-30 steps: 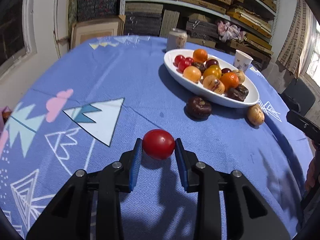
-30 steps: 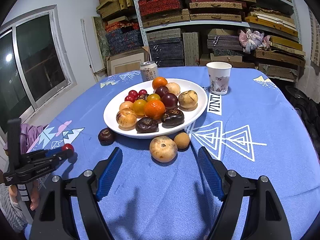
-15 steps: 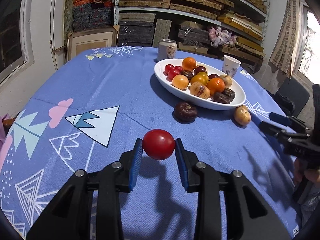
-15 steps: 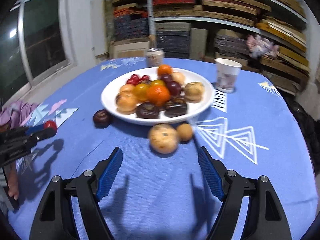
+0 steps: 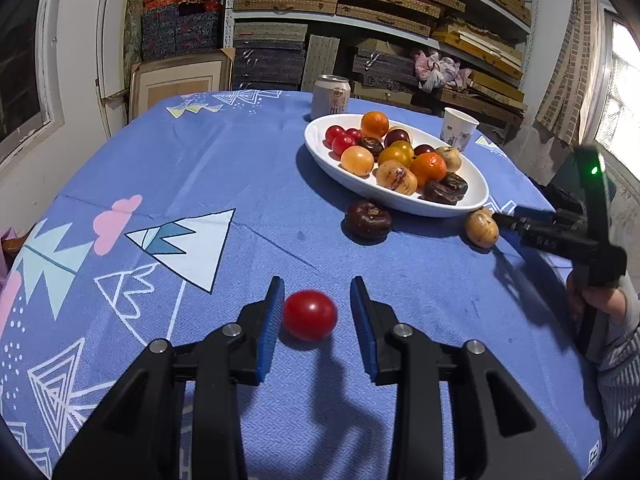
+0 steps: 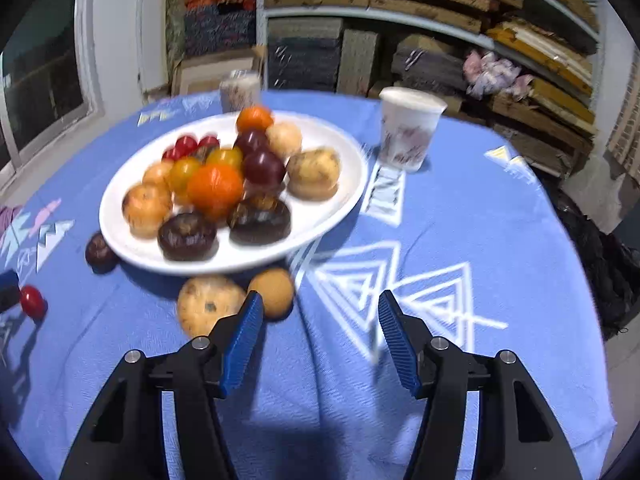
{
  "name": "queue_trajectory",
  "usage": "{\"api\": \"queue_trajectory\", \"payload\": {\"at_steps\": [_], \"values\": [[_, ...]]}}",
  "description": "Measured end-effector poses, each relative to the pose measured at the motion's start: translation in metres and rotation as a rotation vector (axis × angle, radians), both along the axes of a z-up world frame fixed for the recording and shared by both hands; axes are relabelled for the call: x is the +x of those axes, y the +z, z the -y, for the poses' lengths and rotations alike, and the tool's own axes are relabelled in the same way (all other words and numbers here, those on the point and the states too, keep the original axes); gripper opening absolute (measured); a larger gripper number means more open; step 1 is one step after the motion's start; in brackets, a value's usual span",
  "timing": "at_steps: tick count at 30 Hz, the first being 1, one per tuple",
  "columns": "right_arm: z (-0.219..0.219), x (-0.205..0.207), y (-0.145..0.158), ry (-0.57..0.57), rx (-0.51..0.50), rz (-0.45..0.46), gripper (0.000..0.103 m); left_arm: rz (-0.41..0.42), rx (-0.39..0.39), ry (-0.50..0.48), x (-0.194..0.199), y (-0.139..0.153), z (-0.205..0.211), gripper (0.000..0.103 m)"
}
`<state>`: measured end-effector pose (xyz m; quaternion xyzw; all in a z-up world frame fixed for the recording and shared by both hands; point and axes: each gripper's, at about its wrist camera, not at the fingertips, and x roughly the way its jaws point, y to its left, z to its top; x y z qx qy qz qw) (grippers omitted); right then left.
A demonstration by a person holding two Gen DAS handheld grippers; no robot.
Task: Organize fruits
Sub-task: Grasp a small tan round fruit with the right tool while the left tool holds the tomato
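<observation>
Now the left hand-held gripper (image 5: 316, 300) stands released around a red tomato (image 5: 310, 314) on the blue surface (image 5: 240, 168); the right hand-held gripper (image 6: 320, 312), jaws just narrowing, holds nothing near the white plate (image 6: 340, 208).

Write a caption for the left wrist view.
Left gripper around a tomato; fruit plate beyond, on blue cloth.

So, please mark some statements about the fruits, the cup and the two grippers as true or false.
1. The round red tomato lies between the left gripper's blue pads. True.
2. The white paper cup stands inside the white oval plate. False: it stands on the blue tablecloth beside it.
3. A dark brown wrinkled fruit lies on the cloth outside the plate. True.
4. The right gripper holds the tan speckled fruit. False: its jaws, just closing, are empty; the fruit lies left of them.
</observation>
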<state>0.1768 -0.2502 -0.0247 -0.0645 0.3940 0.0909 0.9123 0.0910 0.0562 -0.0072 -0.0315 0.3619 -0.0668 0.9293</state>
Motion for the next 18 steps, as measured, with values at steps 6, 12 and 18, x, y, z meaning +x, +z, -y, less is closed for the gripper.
{"api": "queue_trajectory", "payload": {"at_steps": [6, 12, 18], "values": [[-0.023, -0.005, -0.003, 0.104, -0.006, -0.019, 0.057, -0.020, 0.033, 0.005, 0.004, -0.005, 0.002, 0.035], [-0.031, 0.000, 0.002, 0.119, -0.015, 0.011, 0.054, -0.030, 0.041, 0.024, 0.003, -0.007, -0.004, 0.038], [-0.023, 0.011, -0.001, 0.093, 0.034, -0.029, 0.036, -0.044, 0.034, 0.059, 0.011, -0.010, -0.011, 0.048]]}}
